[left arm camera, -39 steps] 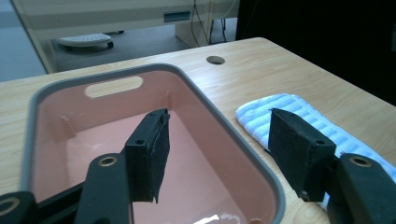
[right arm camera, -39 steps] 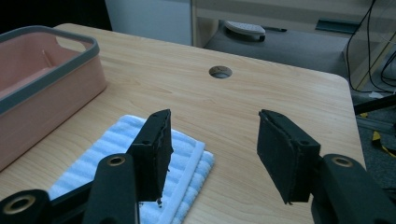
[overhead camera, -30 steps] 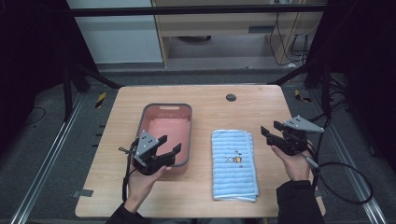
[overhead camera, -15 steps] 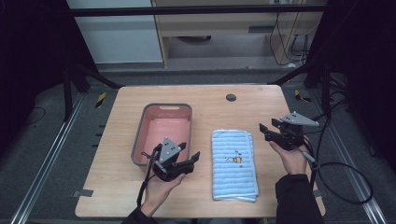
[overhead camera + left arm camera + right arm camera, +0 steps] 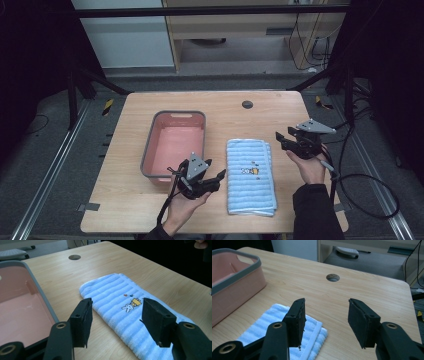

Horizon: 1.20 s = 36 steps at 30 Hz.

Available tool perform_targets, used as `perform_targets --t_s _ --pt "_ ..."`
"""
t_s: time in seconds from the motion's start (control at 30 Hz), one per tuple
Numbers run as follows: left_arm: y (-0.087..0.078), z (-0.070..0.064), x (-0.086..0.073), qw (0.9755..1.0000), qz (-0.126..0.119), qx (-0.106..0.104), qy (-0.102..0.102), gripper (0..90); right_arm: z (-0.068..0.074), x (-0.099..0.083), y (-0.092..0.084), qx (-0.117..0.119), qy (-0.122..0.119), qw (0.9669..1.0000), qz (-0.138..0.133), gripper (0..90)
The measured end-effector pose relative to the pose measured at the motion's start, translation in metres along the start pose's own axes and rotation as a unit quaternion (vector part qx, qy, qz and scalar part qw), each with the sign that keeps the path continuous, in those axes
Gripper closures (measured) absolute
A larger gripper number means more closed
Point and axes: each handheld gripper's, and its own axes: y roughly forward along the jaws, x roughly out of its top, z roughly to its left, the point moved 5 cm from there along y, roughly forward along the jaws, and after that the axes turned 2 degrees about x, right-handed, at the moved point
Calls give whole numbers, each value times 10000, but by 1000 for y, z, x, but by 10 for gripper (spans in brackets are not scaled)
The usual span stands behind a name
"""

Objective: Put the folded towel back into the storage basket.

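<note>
A: Where does the folded blue towel (image 5: 250, 176) lie?

B: Flat on the wooden table (image 5: 225, 102), just to the right of the pink basin (image 5: 175, 142), its long sides running along the basin's long side. A strip of bare wood lies between the two. In the left gripper view the towel (image 5: 130, 315) shows pale and darker blue stripes and a small rabbit picture (image 5: 131, 303) stitched near its middle.

A: And the left gripper (image 5: 214, 172)?

B: It sits at the towel's left edge, near the corner of the basin closest to the person. Its jaws have just been closing a little, yet they stand well apart, with nothing pressed between them. In its own view the left gripper (image 5: 115, 315) looks across the towel, one jaw over the bare wood beside the basin, the other over the cloth.

A: The right gripper (image 5: 282, 138)?

B: Just off the towel's far right corner, held above the table. Its jaws have also just been closing, but they are parted and hold nothing. In its own view the right gripper (image 5: 325, 320) has the towel's corner (image 5: 312, 335) below its left jaw and bare wood under the other.

A: Anything beyond the towel?

B: A round cable hole (image 5: 247, 104) in the tabletop, well past the towel's far end.
</note>
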Motion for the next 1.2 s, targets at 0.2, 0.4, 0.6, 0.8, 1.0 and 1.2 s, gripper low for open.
perform_targets --t_s 0.2,0.4,0.6,0.8,1.0,1.2 --pt "7 -8 -7 9999 126 -48 45 427 0 -7 12 31 -8 9999 141 484" --pt "17 -18 -17 9994 325 -102 118 432 1 -13 21 78 29 9997 215 513" --pt "25 -25 -27 9988 458 -134 92 444 2 -21 30 107 52 9994 333 513" --pt "34 -25 -38 9979 637 -111 19 461 3 -31 40 133 69 9988 467 501" --pt "40 -26 -48 9966 815 -71 60 466 5 -42 50 185 63 9979 620 494" --pt "47 -27 -56 9956 939 -62 24 480 4 -53 57 172 98 9964 821 491"
